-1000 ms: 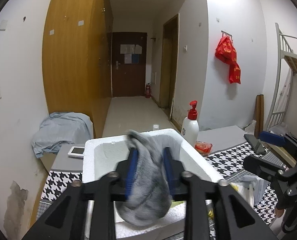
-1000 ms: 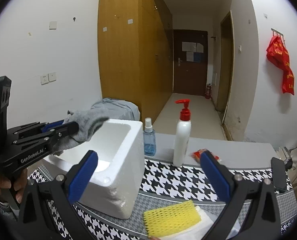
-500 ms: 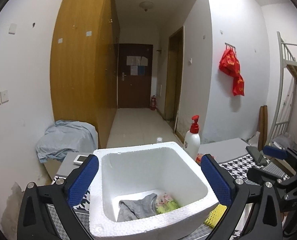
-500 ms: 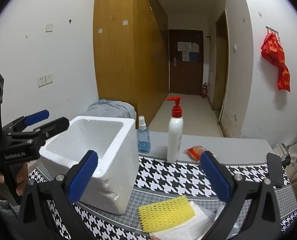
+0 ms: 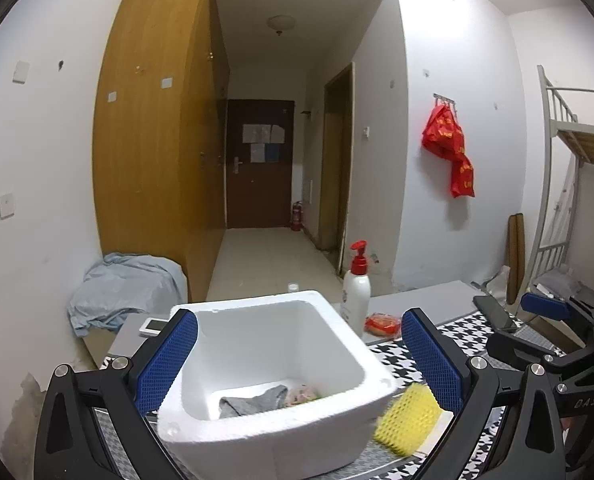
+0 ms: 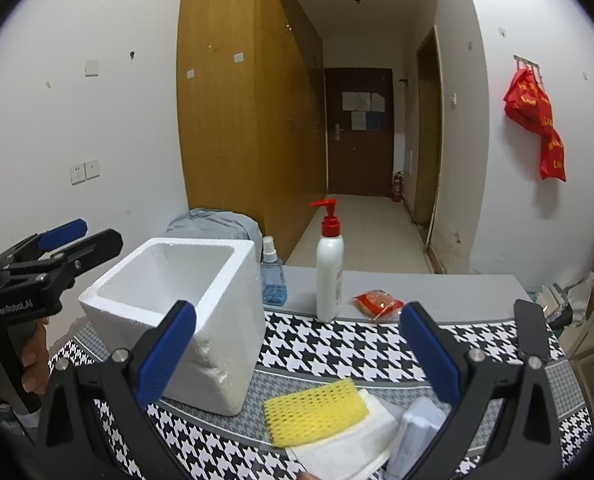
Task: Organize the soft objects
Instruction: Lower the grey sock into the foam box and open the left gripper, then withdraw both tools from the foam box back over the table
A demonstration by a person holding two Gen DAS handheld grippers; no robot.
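Now the left hand-held gripper [image 5: 299,354] stands spread wide with nothing between its blue pads, its jaws having just opened; directly ahead of it and below sits the white foam box [image 5: 257,436], and inside on the box floor lies the grey sock [image 5: 253,400] beside a small pinkish soft item [image 5: 303,392]. Likewise agape and empty, the right hand-held gripper [image 6: 297,354] hovers over a yellow mesh sponge [image 6: 315,410] on the houndstooth worktop [image 6: 357,352], box to its left.
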